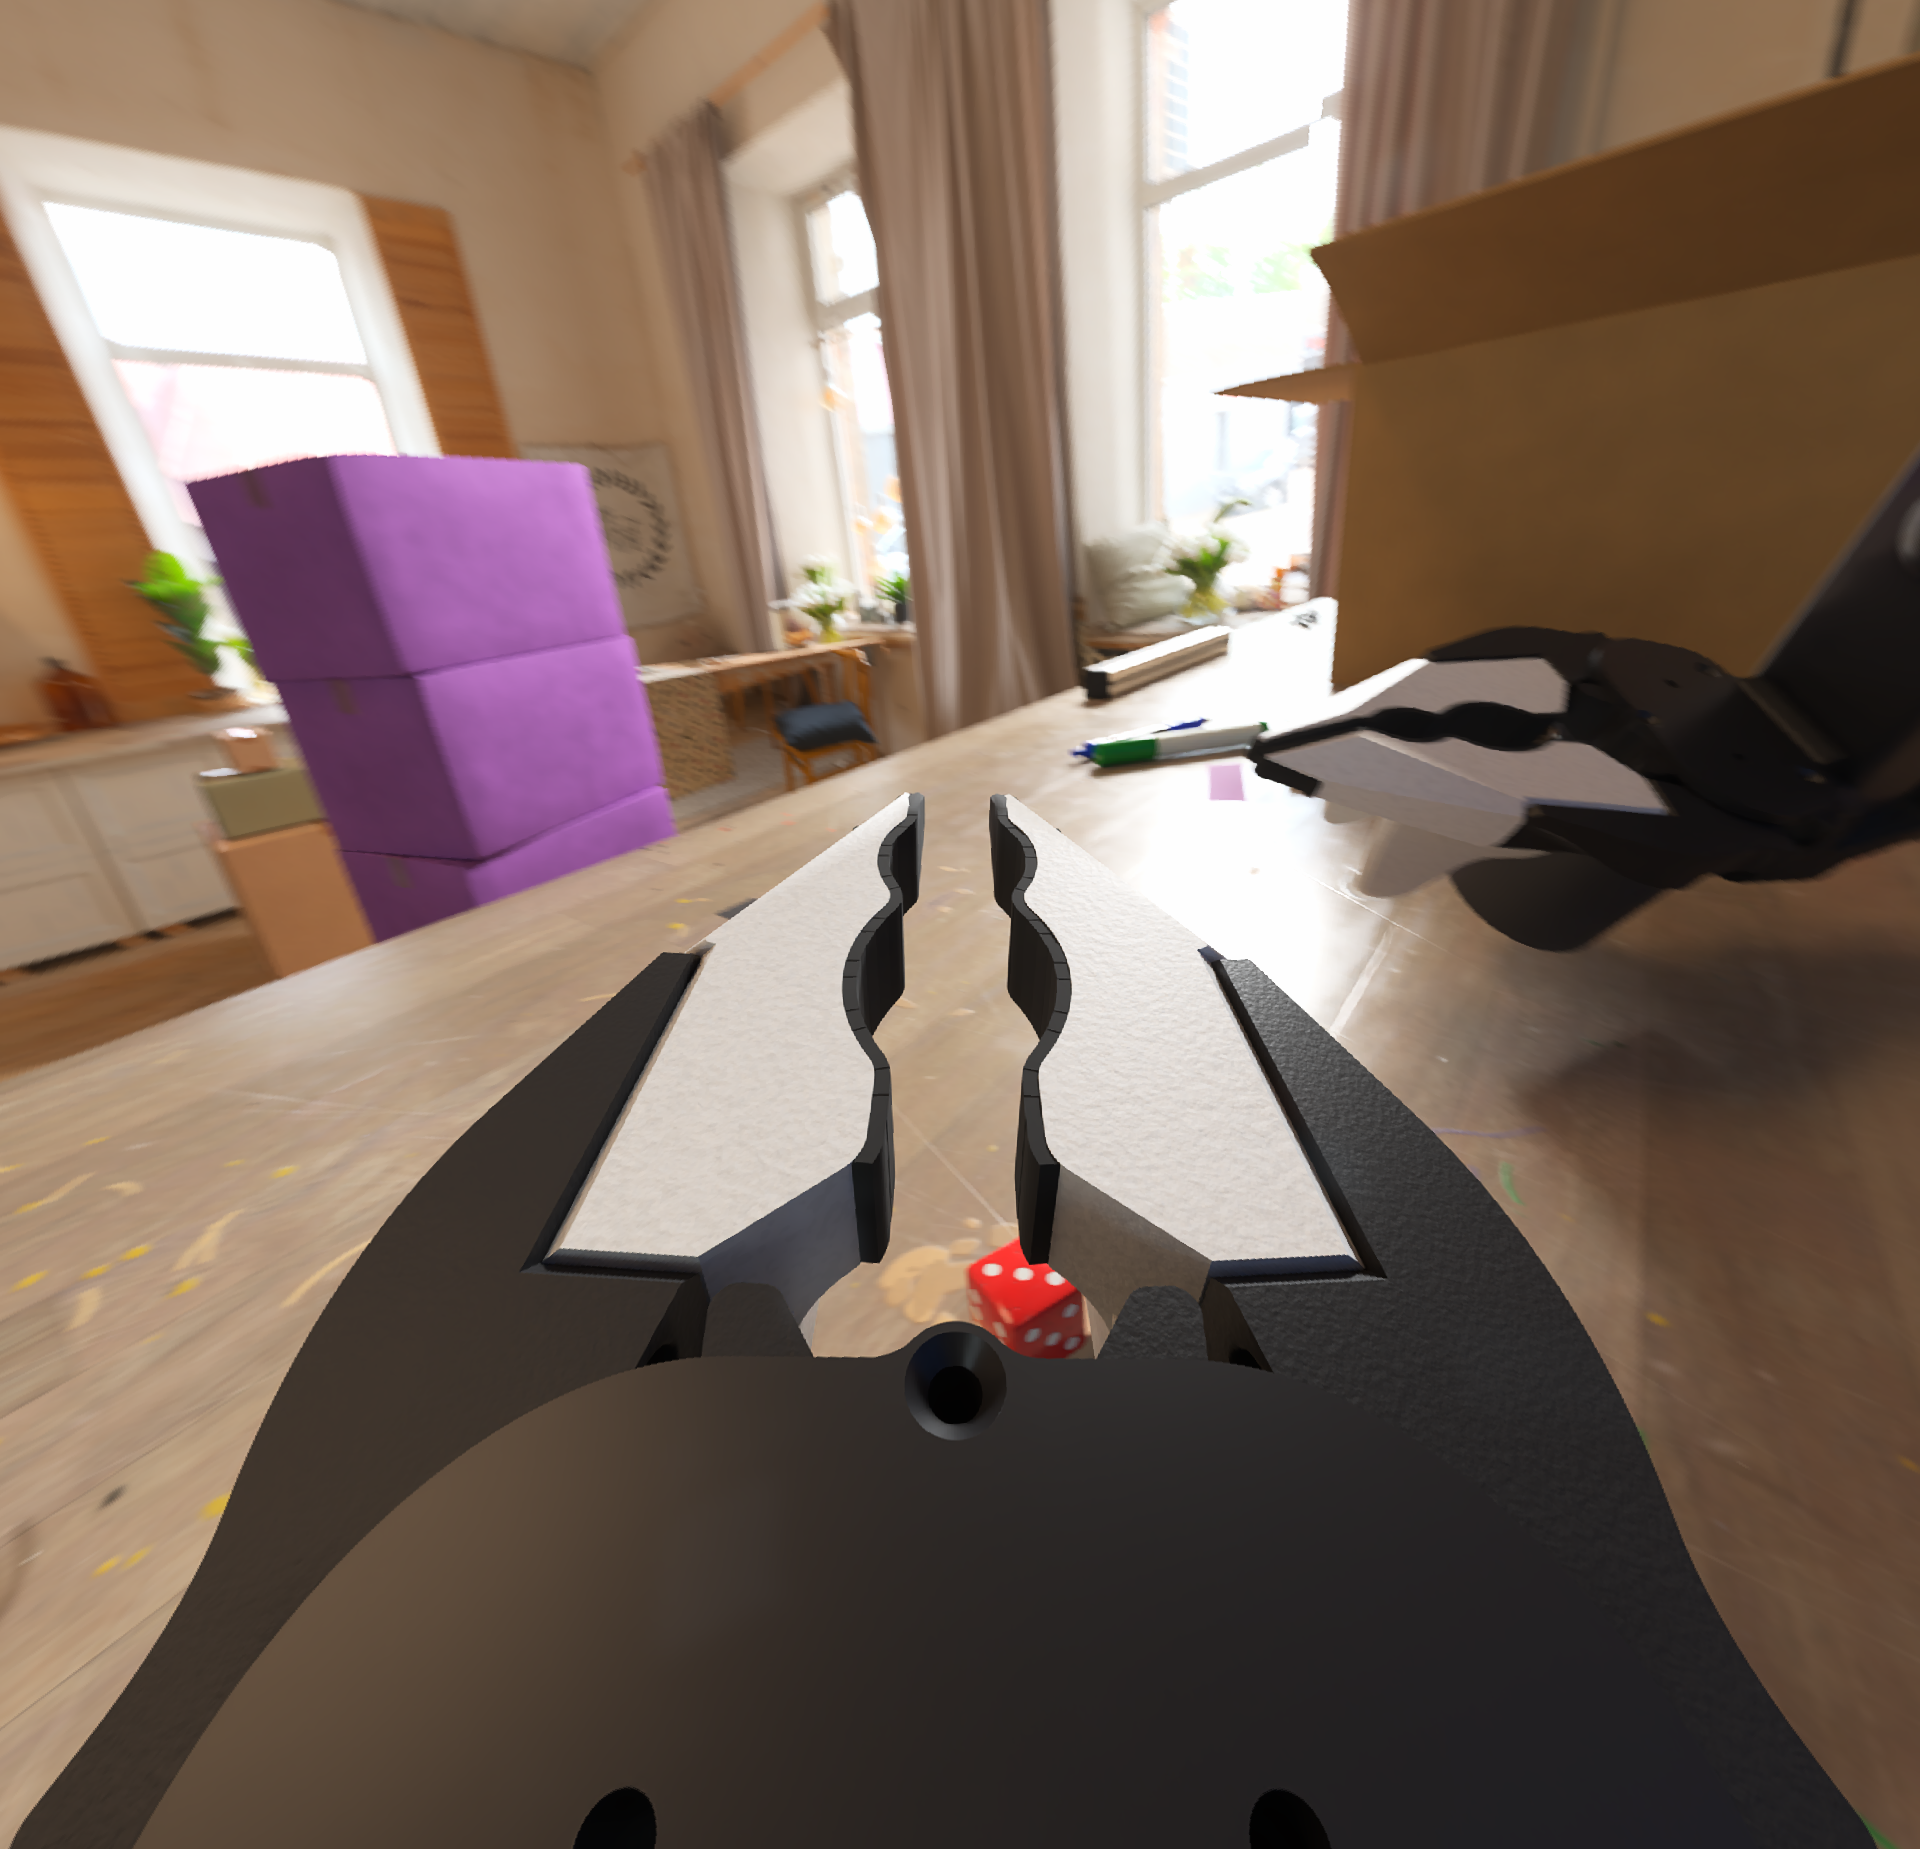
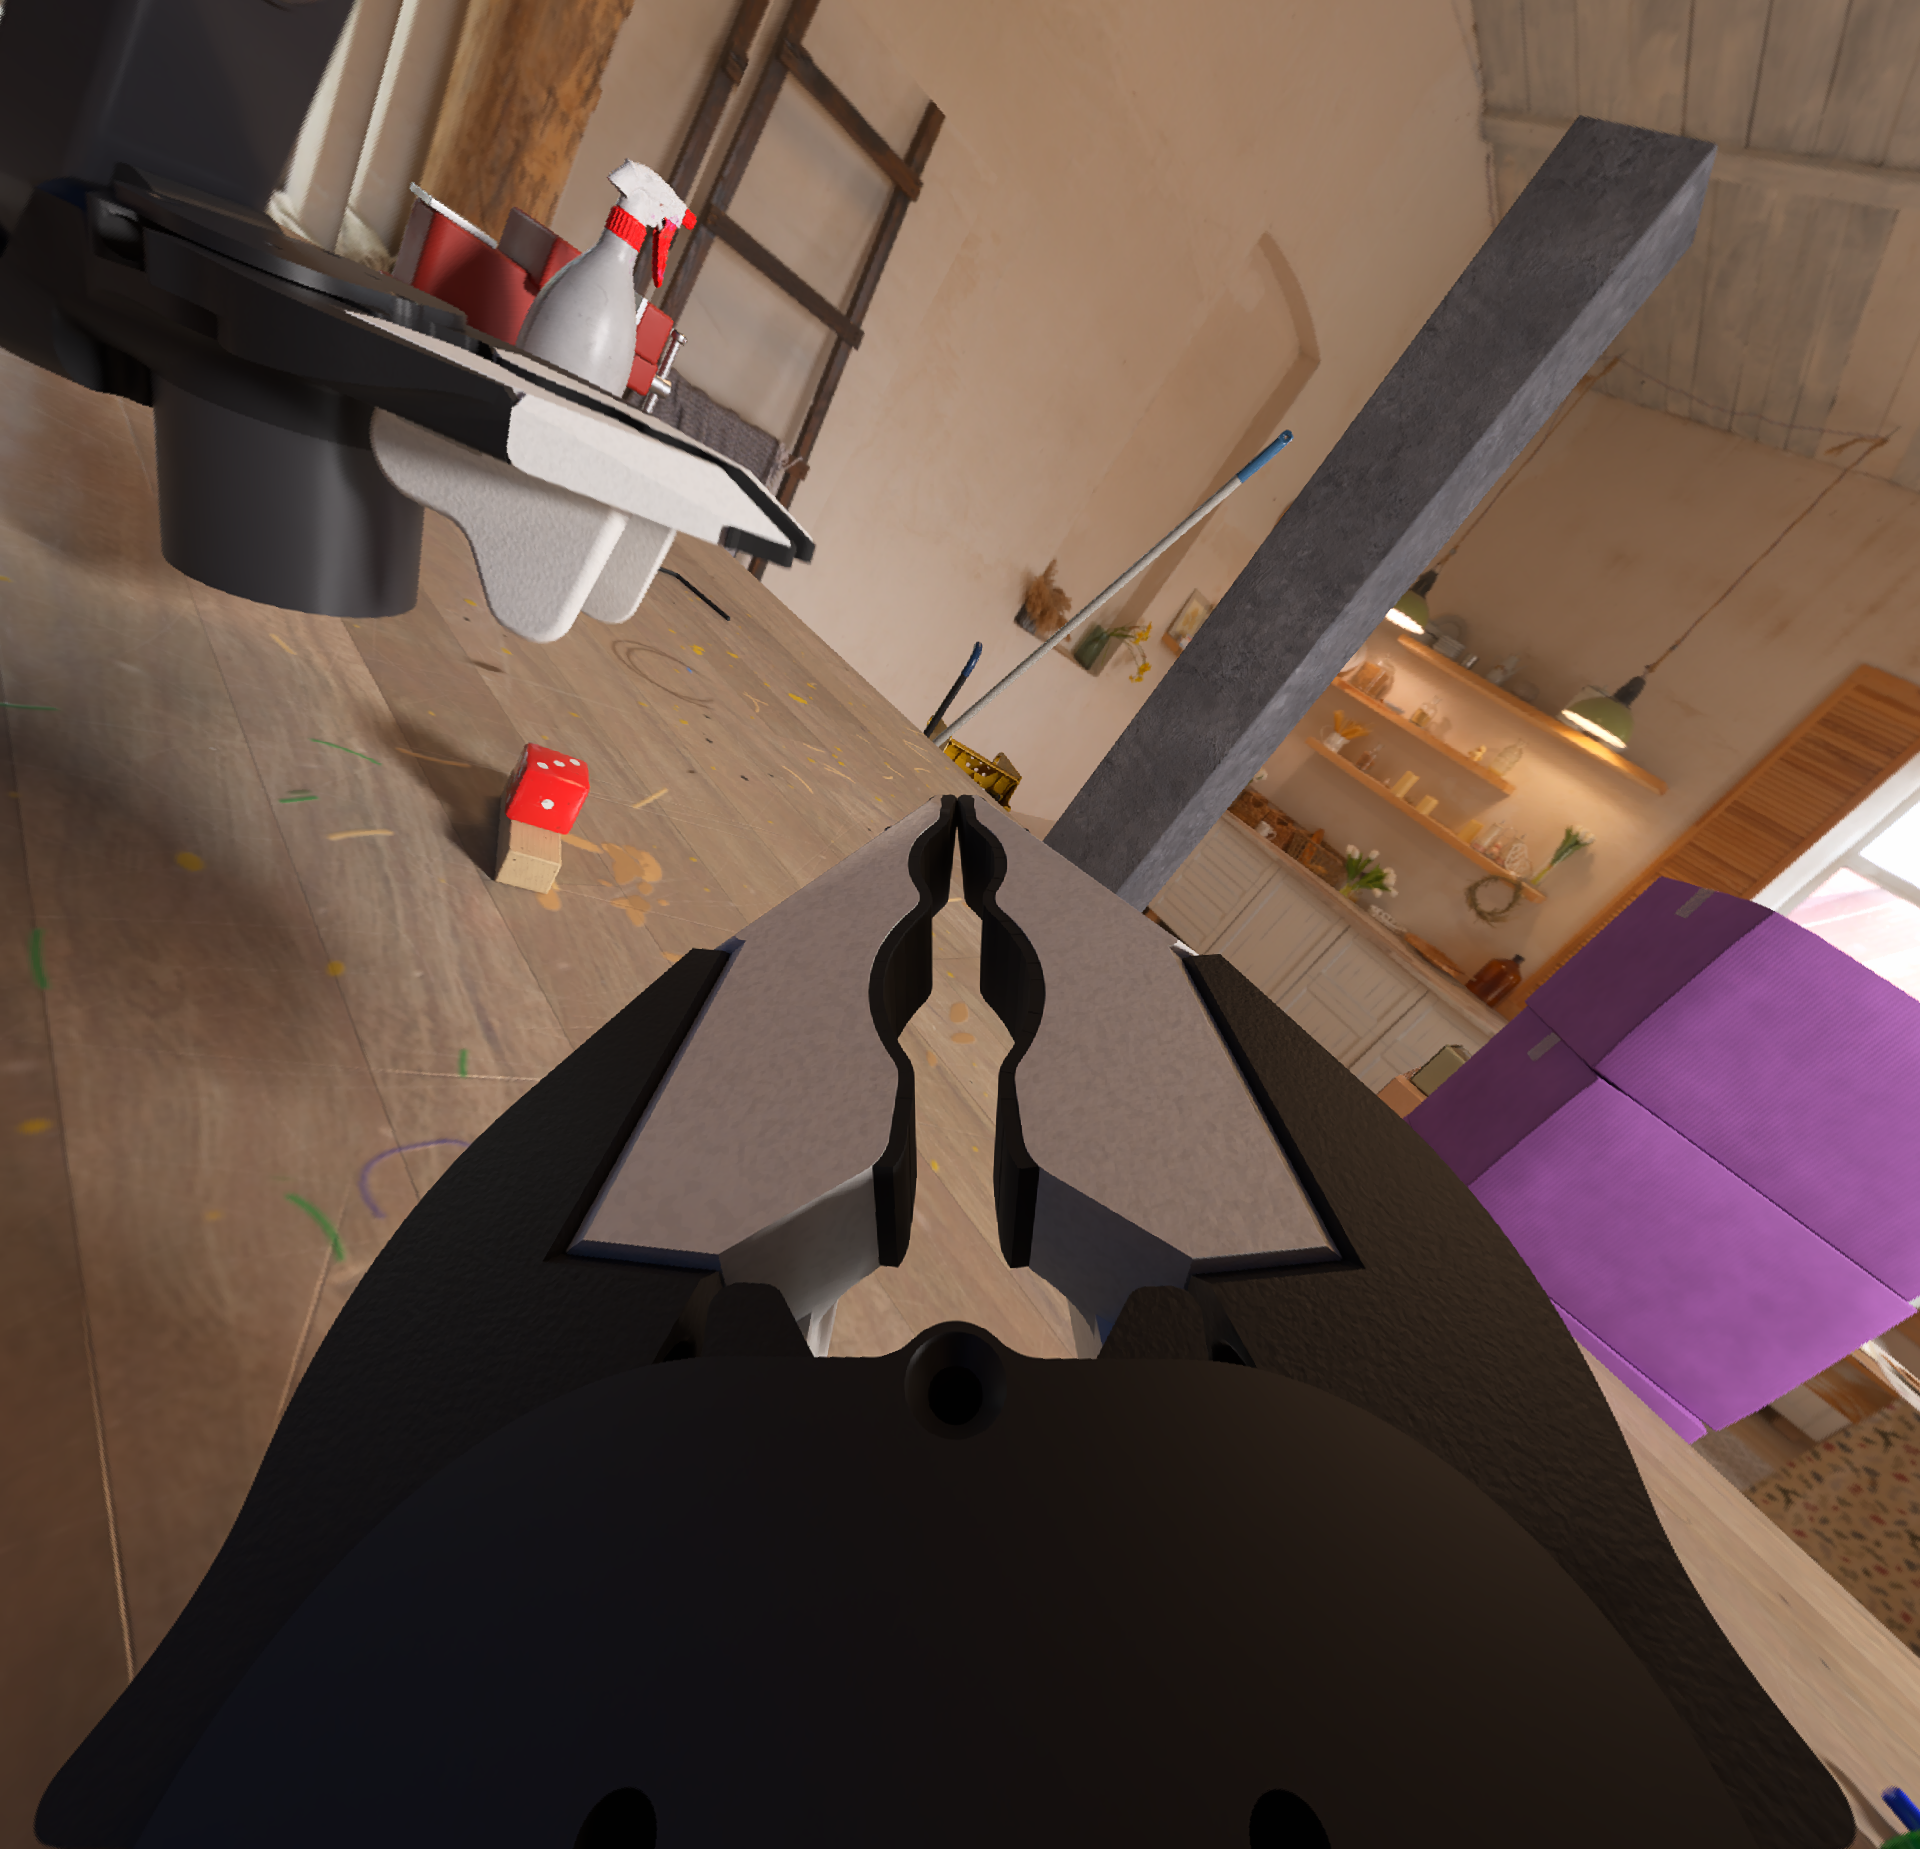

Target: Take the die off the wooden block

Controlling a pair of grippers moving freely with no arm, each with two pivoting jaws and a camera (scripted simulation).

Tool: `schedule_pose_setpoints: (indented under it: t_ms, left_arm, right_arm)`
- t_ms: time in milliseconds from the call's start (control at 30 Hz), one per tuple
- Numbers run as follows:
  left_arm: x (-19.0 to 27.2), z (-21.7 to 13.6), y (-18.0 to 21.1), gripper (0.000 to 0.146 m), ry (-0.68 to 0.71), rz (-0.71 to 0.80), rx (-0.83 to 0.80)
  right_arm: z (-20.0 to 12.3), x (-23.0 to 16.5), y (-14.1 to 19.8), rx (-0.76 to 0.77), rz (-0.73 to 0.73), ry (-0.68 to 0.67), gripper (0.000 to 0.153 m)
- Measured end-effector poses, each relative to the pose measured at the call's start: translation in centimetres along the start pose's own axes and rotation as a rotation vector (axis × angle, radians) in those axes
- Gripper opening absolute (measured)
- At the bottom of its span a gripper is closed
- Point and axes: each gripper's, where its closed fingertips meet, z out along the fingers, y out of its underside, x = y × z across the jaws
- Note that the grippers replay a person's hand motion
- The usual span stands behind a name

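A red die [image 2: 548,786] with white pips sits on top of a small pale wooden block [image 2: 530,856] that stands on the wooden table [image 2: 260,968]. In the left wrist view the die [image 1: 1023,1311] shows low down between the finger bases, and the block beneath it is hidden. My left gripper [image 1: 957,817] is open and empty, with a narrow gap between its fingers. It hovers above the table over the die, and it also shows in the right wrist view [image 2: 774,537]. My right gripper [image 2: 957,810] is shut and empty, off to the side of the die, and also shows in the left wrist view [image 1: 1273,760].
A stack of purple boxes [image 1: 436,656] stands past the table's far left edge. A large open cardboard box [image 1: 1610,449] stands at the back right, with markers [image 1: 1174,745] and a grey bar [image 1: 1153,661] in front of it. A white spray bottle [image 2: 597,293] and a red container [image 2: 468,272] stand behind the left gripper.
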Motion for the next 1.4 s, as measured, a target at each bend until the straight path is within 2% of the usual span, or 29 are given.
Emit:
schedule_pose_setpoints:
  t_ms: [167, 367, 433, 500, 533, 700, 800, 867, 1100, 1400]
  left_arm:
    - [-3.3, -1.8, -1.0, 0.01, -0.144, 0.004, 0.066]
    - [-5.7, -2.6, -0.6, 0.011, -0.213, -0.052, 0.053]
    - [-5.9, -2.5, -0.5, 0.011, -0.226, -0.043, 0.054]
    - [-6.0, -2.5, -0.5, 0.011, -0.238, -0.03, 0.051]
    - [-6.1, -2.6, -0.6, 0.01, -0.245, -0.025, 0.053]
    - [-7.8, -3.4, -0.7, 0.008, -0.307, 0.052, 0.036]
    - [-9.3, -4.3, -0.8, 0.007, -0.359, 0.079, 0.029]
    - [-10.0, -4.6, -0.7, 0.007, -0.376, 0.064, 0.031]
    - [-9.4, -4.0, -0.5, 0.006, -0.353, 0.1, 0.01]
    - [-9.4, -3.9, -0.2, 0.005, -0.347, 0.072, 0.004]
  right_arm:
    - [0.0, 0.3, 0.2, -0.006, 0.004, 0.005, 0.0]
    - [0.2, -0.8, 0.6, -0.073, 0.013, -0.044, 0.002]
    - [1.2, -2.9, 0.6, -0.162, 0.143, -0.172, 0.007]
    - [2.5, -5.8, 0.4, -0.283, 0.308, -0.343, 0.019]
    - [3.3, -7.1, 0.5, -0.348, 0.346, -0.404, 0.023]
    - [6.8, -10.9, 2.4, -0.558, 0.285, -0.545, 0.027]
    - [7.9, -12.0, 2.9, -0.617, 0.372, -0.592, 0.026]
    - [8.4, -12.3, 3.1, -0.648, 0.403, -0.596, 0.025]
    - [8.3, -12.6, 4.1, -0.723, 0.323, -0.572, 0.02]
    - [6.8, -10.6, 3.5, -0.663, 0.244, -0.441, 0.019]
